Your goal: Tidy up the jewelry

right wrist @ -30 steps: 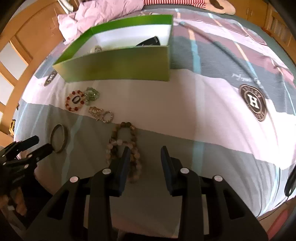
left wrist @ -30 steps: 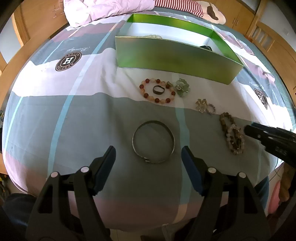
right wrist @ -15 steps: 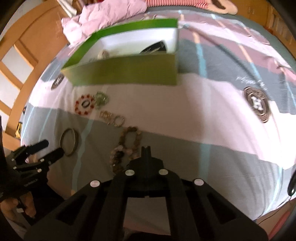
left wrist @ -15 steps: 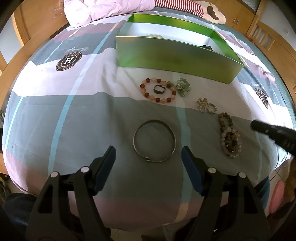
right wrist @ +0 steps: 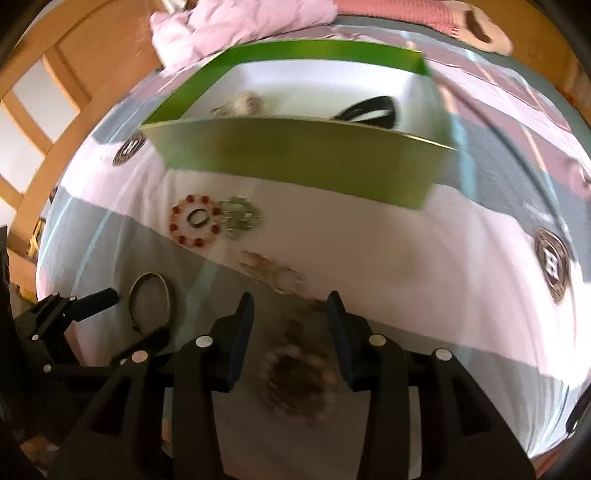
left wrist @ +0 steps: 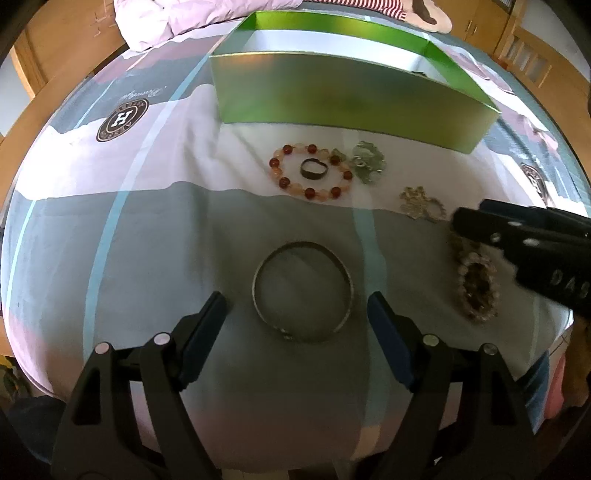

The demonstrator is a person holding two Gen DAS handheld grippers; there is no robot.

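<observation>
On the bedsheet lies a thin metal bangle (left wrist: 258, 280), just ahead of and between the fingertips of my left gripper (left wrist: 295, 317). Its jaws are opening and touch nothing. My right gripper (right wrist: 291, 317) hangs over a blurred heap of brown bead bracelets (right wrist: 299, 380), which sits between its opening jaws; the pads do not press on it. Farther back are a red bead bracelet (left wrist: 284, 181) with a dark ring (left wrist: 306, 173) inside it, a green pendant piece (left wrist: 367, 162) and a gold piece (left wrist: 421, 205). Behind them stands the open green box (left wrist: 351, 107).
The box holds a pale piece (right wrist: 240, 105) and a black item (right wrist: 369, 109). A pink quilt (left wrist: 192, 14) lies behind the box. A wooden bed frame (right wrist: 74, 110) runs along the left. The near edge of the bed is right below both grippers.
My right gripper closed fully, then opened again and moved forward over the brown bead bracelets. The left gripper stayed over the bangle and its jaws widened slightly.
</observation>
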